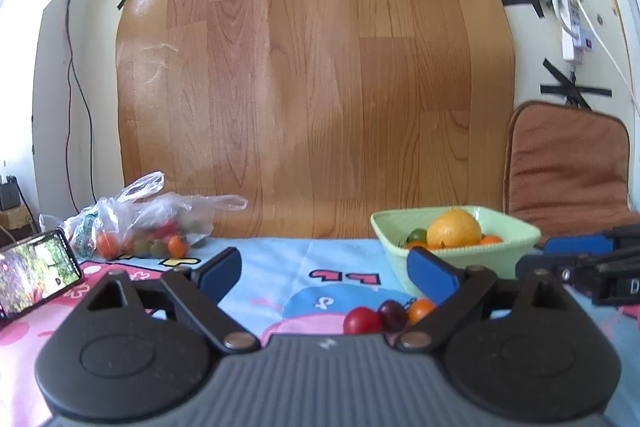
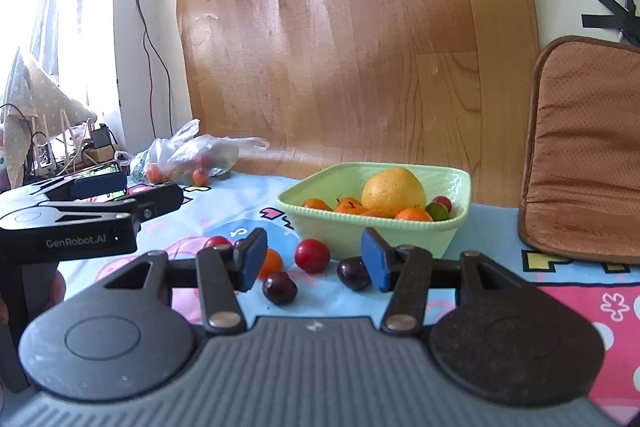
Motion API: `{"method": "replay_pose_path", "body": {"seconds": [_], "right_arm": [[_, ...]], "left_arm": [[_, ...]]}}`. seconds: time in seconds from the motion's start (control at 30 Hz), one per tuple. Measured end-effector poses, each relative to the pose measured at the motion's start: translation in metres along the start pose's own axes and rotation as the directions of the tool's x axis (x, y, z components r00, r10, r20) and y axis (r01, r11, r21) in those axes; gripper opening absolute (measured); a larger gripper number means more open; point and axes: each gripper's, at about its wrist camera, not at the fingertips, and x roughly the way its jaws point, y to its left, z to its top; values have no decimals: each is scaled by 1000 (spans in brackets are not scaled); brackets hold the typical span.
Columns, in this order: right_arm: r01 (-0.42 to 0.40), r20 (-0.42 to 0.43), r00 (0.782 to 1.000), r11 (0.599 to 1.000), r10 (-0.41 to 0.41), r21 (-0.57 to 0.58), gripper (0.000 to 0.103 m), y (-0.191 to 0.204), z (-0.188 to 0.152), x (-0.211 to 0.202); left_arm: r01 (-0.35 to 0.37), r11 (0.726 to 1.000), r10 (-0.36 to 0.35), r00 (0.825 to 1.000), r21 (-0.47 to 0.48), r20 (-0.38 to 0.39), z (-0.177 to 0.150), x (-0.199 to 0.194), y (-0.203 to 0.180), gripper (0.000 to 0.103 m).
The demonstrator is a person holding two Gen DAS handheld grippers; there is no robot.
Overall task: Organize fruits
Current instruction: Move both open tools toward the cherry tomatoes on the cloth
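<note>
A pale green square bowl [image 1: 460,261] [image 2: 376,231] stands on the cartoon mat and holds a large yellow-orange citrus [image 1: 454,229] [image 2: 394,191] and several small tomatoes. In front of it lie loose small fruits: a red cherry tomato [image 2: 313,255] [image 1: 362,321], an orange one [image 2: 272,263] [image 1: 420,309] and two dark ones [image 2: 280,287] [image 2: 353,273]. My right gripper [image 2: 314,261] is open just before the red tomato, its pads clear of it. My left gripper [image 1: 326,273] is wide open with nothing between its fingers, the loose fruits lying low by its right finger.
A clear plastic bag [image 1: 152,223] [image 2: 192,159] with more small tomatoes lies at the back left by the wood-pattern board. A phone [image 1: 36,271] leans at the far left. A brown cushion [image 1: 568,163] [image 2: 584,147] stands at the back right.
</note>
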Motion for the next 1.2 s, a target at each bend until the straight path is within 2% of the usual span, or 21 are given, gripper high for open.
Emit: {"method": "replay_pose_path", "body": {"seconds": [0.17, 0.27, 0.47, 0.77, 0.93, 1.03, 1.2], "right_arm": [[-28, -40, 999, 1000, 28, -12, 55, 0, 1, 5], [-64, -108, 992, 998, 62, -19, 54, 1, 1, 13], [-119, -219, 971, 989, 98, -86, 47, 15, 0, 29], [-153, -252, 963, 962, 94, -226, 47, 33, 14, 61], [-174, -293, 951, 957, 102, -231, 44, 33, 10, 73], [-170, -296, 951, 956, 94, -240, 44, 33, 10, 77], [-185, -316, 943, 955, 106, -233, 42, 31, 10, 85]], "left_arm": [[73, 997, -75, 995, -31, -66, 3, -2, 18, 80], [131, 989, -139, 983, -71, -123, 4, 2, 28, 69], [196, 971, -222, 953, -138, -204, 6, 22, 39, 59], [250, 961, -273, 915, -116, -295, -3, 48, 35, 59], [270, 960, -279, 912, -72, -302, -3, 53, 27, 59], [269, 960, -279, 910, -76, -307, -3, 56, 26, 59], [285, 954, -300, 914, -92, -274, 3, 49, 26, 59]]}}
